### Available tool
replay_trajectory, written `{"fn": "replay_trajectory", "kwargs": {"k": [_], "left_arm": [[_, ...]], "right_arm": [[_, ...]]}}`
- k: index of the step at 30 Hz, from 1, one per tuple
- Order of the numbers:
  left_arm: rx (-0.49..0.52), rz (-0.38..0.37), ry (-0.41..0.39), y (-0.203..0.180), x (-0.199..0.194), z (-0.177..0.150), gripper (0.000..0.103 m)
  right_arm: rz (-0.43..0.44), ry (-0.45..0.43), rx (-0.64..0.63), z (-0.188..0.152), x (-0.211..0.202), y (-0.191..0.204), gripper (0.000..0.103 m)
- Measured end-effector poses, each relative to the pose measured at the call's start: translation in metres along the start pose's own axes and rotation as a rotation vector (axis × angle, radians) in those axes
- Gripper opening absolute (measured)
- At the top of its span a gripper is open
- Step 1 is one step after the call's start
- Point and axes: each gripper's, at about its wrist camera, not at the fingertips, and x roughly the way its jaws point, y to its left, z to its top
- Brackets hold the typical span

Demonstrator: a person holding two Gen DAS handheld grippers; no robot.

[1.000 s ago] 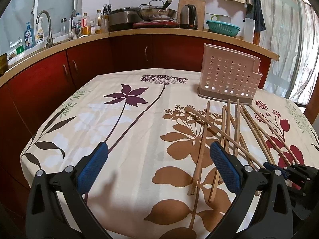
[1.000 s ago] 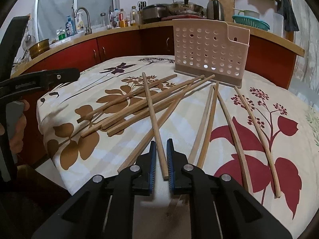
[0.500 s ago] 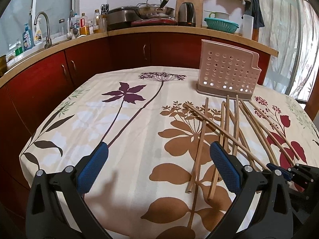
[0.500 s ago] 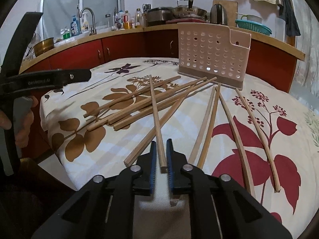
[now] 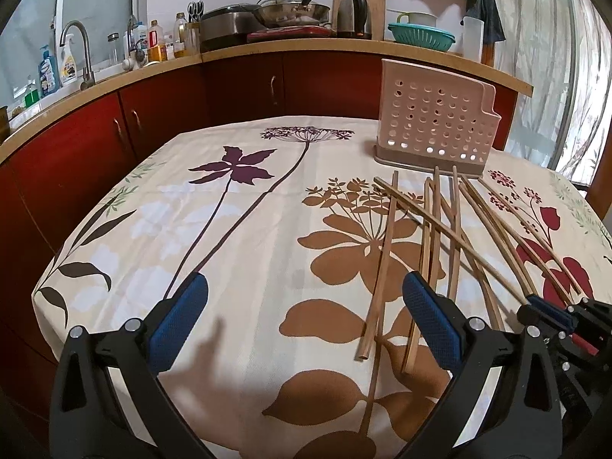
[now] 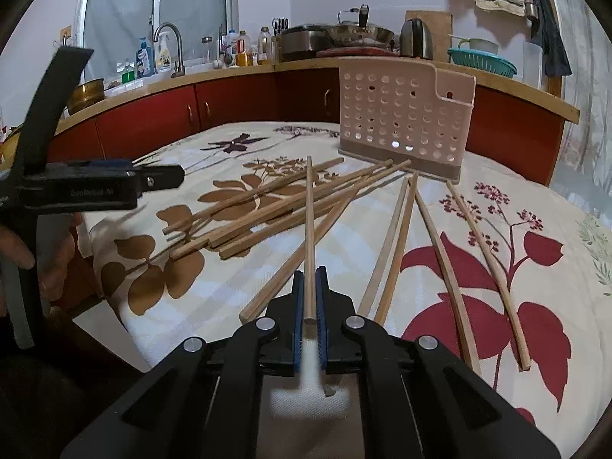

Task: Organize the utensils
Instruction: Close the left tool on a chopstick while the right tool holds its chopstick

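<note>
Several wooden chopsticks (image 5: 386, 248) lie scattered on the floral tablecloth (image 5: 244, 229) in front of a pink perforated utensil holder (image 5: 436, 122), which stands upright at the back right. My right gripper (image 6: 310, 279) is shut on the near end of one chopstick (image 6: 309, 222), which points away toward the holder (image 6: 405, 114) over the other chopsticks (image 6: 267, 214). The same gripper (image 5: 535, 302) shows at the lower right of the left wrist view, holding that chopstick (image 5: 459, 243). My left gripper (image 5: 302, 294) stands open above the cloth, left of the pile, with nothing between its fingers.
The table's near edge (image 6: 114, 321) drops off close under both grippers. A person's hand (image 6: 23, 252) holds the left tool at the left. Behind the table runs a counter with red cabinets (image 5: 237, 88), a sink tap (image 5: 76, 53), pots and a kettle (image 5: 352, 15).
The right jaws have closed tighter on the chopstick, and its far tip has swung a little to the right over the pile. The left gripper has kept still.
</note>
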Motion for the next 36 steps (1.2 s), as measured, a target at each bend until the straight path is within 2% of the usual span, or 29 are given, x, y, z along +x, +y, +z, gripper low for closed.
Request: {"fn": "replay_trajectory", "kwargs": {"k": [12, 16, 21, 23, 27, 34, 36], "left_arm": [[0.048, -0.016, -0.025, -0.01, 0.006, -0.01, 0.098], [0.089, -0.024, -0.014, -0.016, 0.013, -0.02, 0.081], [0.126, -0.02, -0.024, -0.018, 0.017, -0.027, 0.07], [0.15, -0.023, -0.042, -0.02, 0.017, -0.03, 0.062], [0.189, -0.045, -0.052, -0.024, 0.019, -0.036, 0.049], [0.196, -0.109, -0.062, -0.03, 0.015, -0.042, 0.022], [0.206, -0.109, -0.065, -0.032, 0.015, -0.043, 0.02]], "right_arm": [[-0.028, -0.092, -0.04, 0.009, -0.024, 0.006, 0.007], [-0.032, -0.099, -0.047, 0.008, -0.03, 0.006, 0.007], [-0.031, -0.103, -0.045, 0.006, -0.033, 0.006, 0.007], [-0.031, -0.107, -0.042, 0.006, -0.034, 0.005, 0.007], [-0.031, -0.115, -0.03, 0.005, -0.035, 0.003, 0.007], [-0.057, -0.138, -0.012, 0.005, -0.041, -0.003, 0.007], [-0.065, -0.141, -0.007, 0.006, -0.043, -0.004, 0.007]]}}
